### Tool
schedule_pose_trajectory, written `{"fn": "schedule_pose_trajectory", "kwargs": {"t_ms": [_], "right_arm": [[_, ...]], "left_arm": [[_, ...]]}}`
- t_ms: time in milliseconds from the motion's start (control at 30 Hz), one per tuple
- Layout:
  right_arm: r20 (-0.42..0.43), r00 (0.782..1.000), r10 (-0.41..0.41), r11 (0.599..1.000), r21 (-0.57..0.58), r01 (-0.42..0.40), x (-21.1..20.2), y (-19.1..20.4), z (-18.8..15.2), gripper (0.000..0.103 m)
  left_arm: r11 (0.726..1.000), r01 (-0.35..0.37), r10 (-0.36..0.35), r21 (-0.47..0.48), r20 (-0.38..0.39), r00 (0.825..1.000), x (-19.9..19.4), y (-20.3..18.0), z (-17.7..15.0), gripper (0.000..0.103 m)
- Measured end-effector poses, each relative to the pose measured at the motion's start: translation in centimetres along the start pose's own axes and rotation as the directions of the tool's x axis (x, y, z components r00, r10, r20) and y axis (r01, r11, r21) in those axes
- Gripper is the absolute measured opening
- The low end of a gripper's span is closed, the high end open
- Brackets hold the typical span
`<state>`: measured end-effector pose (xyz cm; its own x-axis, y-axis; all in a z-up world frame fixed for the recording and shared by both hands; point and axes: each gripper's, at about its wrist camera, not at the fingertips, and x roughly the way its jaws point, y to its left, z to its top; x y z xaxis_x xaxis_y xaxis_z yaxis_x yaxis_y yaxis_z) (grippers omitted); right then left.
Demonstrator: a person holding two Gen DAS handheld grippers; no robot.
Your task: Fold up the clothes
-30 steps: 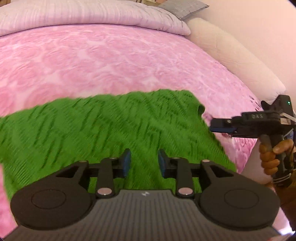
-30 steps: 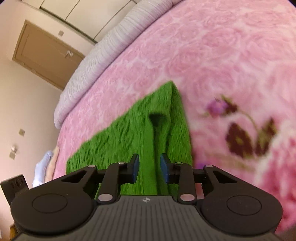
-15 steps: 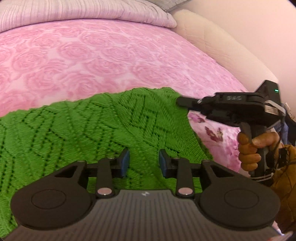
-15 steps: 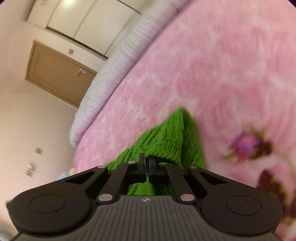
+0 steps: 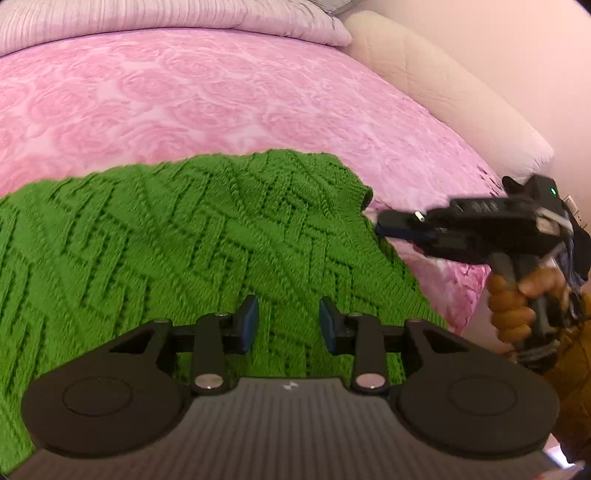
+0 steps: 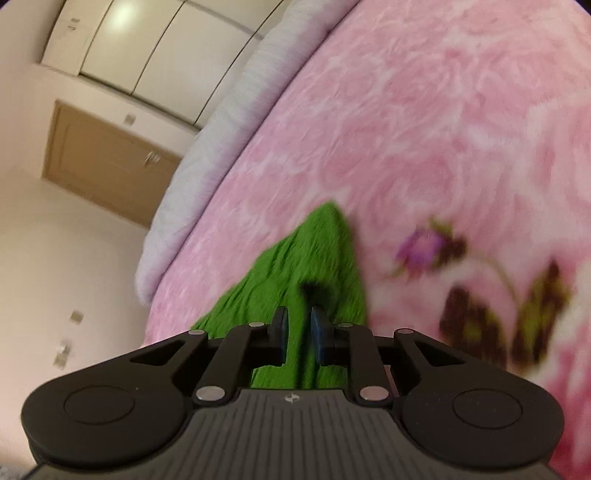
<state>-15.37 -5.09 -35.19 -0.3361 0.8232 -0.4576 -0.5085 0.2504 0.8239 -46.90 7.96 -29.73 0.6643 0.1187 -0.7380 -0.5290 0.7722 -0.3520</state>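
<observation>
A green knitted garment (image 5: 184, 240) lies spread on the pink bed. My left gripper (image 5: 288, 325) hovers open over its near part with nothing between the fingers. In the left wrist view my right gripper (image 5: 384, 225) sits at the garment's right edge near the far corner. In the right wrist view the right gripper (image 6: 299, 336) has its jaws slightly apart, with a green fold of the garment (image 6: 306, 258) running between them. The view is blurred, and I cannot tell whether the pads touch the cloth.
A pink rose-patterned blanket (image 5: 221, 96) covers the bed. A pale lilac duvet roll (image 5: 147, 18) lies along the far side. A cream cushion (image 5: 443, 96) lines the right edge. A wooden door (image 6: 99, 158) and white cupboards (image 6: 159, 44) stand beyond.
My right gripper closed at the garment's right corner half a second ago and its jaws have now parted. It has drawn back to the right. The left gripper stayed open over the garment.
</observation>
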Motion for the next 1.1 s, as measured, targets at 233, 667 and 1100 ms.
{"fn": "schedule_pose_trajectory", "kwargs": {"t_ms": [233, 667, 1100], "right_arm": [[-0.061, 0.998, 0.017, 1.000, 0.000, -0.017, -0.6, 0.6, -2.5, 0.026], [0.074, 0.986, -0.148, 0.976, -0.153, 0.158, -4.1, 3.5, -5.5, 0.001], [0.109, 0.971, -0.212, 0.954, -0.191, 0.230, -5.7, 5.6, -8.9, 0.029]], "left_arm": [[1.000, -0.006, 0.006, -0.030, 0.007, 1.000, -1.9, -0.1, -1.6, 0.032], [0.995, -0.041, 0.040, -0.091, -0.013, 0.999, -5.0, 1.4, -5.4, 0.032], [0.968, -0.185, 0.197, -0.171, 0.059, 0.979, -14.3, 2.4, -11.0, 0.037]]}}
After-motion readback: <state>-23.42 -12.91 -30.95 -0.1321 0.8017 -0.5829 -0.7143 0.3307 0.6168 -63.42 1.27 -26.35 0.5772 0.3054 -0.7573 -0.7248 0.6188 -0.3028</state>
